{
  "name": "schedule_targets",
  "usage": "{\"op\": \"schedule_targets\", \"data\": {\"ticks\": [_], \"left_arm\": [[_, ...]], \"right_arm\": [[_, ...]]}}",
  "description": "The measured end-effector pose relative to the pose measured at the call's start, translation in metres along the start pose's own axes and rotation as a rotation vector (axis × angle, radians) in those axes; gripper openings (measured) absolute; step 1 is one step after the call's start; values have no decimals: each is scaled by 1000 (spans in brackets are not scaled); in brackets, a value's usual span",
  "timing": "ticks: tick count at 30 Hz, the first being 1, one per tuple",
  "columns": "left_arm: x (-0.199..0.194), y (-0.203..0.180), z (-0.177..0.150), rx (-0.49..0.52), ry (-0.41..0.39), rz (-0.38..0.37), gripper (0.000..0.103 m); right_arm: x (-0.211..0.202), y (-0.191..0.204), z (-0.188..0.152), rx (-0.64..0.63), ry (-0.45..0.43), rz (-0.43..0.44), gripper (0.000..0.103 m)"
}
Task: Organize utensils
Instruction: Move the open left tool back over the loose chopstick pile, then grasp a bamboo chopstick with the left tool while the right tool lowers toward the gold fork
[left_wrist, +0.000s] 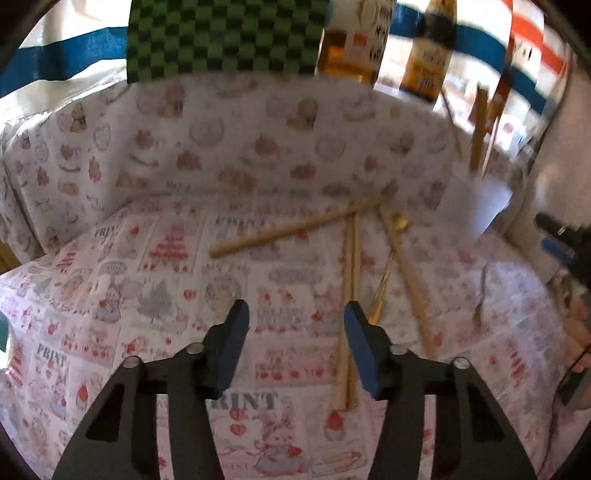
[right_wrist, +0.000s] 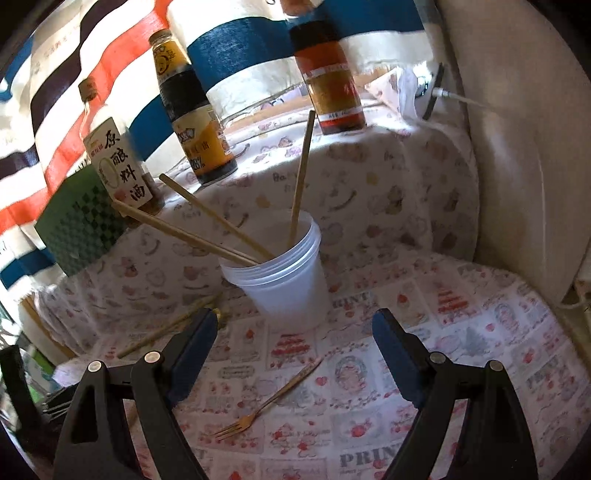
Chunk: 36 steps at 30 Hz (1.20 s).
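Note:
Several wooden chopsticks (left_wrist: 349, 295) and a gold spoon (left_wrist: 384, 288) lie loose on the patterned tablecloth ahead of my left gripper (left_wrist: 295, 325), which is open and empty, just left of them. A white plastic cup (right_wrist: 288, 280) holds three chopsticks (right_wrist: 301, 177) and stands just beyond my right gripper (right_wrist: 295, 332), which is open and empty. The cup also shows in the left wrist view (left_wrist: 476, 206) at the right. A gold fork (right_wrist: 267, 402) lies on the cloth between and below the right fingers. One more chopstick (right_wrist: 166, 328) lies left of the cup.
Sauce bottles (right_wrist: 195, 110) stand on a raised cloth-covered ledge behind the cup. A green checkered box (left_wrist: 225, 37) stands on the ledge at the left. A white wall or appliance (right_wrist: 517, 147) bounds the right side. The right gripper's tip (left_wrist: 561, 240) shows at the right edge.

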<state>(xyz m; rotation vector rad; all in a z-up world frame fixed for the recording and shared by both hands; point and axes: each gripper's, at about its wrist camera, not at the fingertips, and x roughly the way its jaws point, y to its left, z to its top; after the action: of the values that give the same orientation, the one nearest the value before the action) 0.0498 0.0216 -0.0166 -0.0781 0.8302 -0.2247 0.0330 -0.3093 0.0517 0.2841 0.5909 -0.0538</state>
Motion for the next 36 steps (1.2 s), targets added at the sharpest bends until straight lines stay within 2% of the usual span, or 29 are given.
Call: {"op": "schedule_targets", "data": {"ticks": [4, 6, 10, 14, 16, 19, 21, 23, 26, 27, 28, 31, 34, 36], "left_arm": [[4, -10, -5, 40, 32, 1, 44], [6, -17, -8, 66, 56, 34, 44], [13, -29, -14, 106, 110, 43, 38], [11, -26, -13, 94, 105, 82, 39], [15, -22, -14, 81, 132, 48, 41], [16, -26, -14, 120, 123, 88, 41], [15, -31, -16, 149, 113, 112, 41], [15, -30, -16, 146, 113, 107, 41], [15, -24, -15, 100, 126, 78, 34], [16, -24, -15, 105, 124, 82, 17], [15, -26, -15, 113, 126, 75, 8], [12, -32, -16, 121, 114, 42, 6], [-2, -39, -15, 139, 27, 55, 6], [-15, -40, -12, 127, -33, 36, 6]], "right_arm": [[6, 6, -2, -35, 40, 14, 87], [8, 11, -6, -51, 48, 12, 87], [14, 14, -12, -71, 37, -53, 87], [19, 11, -11, -52, 73, -24, 87], [20, 10, -11, -38, 86, -8, 87], [21, 9, -12, -33, 95, -9, 87], [22, 9, -13, -39, 96, -29, 87], [25, 11, -15, -56, 98, -91, 87], [27, 14, -17, -93, 99, -125, 87], [28, 16, -17, -101, 107, -121, 87], [28, 17, -18, -108, 116, -117, 87], [32, 26, -23, -151, 171, -103, 87], [38, 36, -33, -170, 244, -57, 87], [44, 42, -39, -190, 294, -43, 87]]}}
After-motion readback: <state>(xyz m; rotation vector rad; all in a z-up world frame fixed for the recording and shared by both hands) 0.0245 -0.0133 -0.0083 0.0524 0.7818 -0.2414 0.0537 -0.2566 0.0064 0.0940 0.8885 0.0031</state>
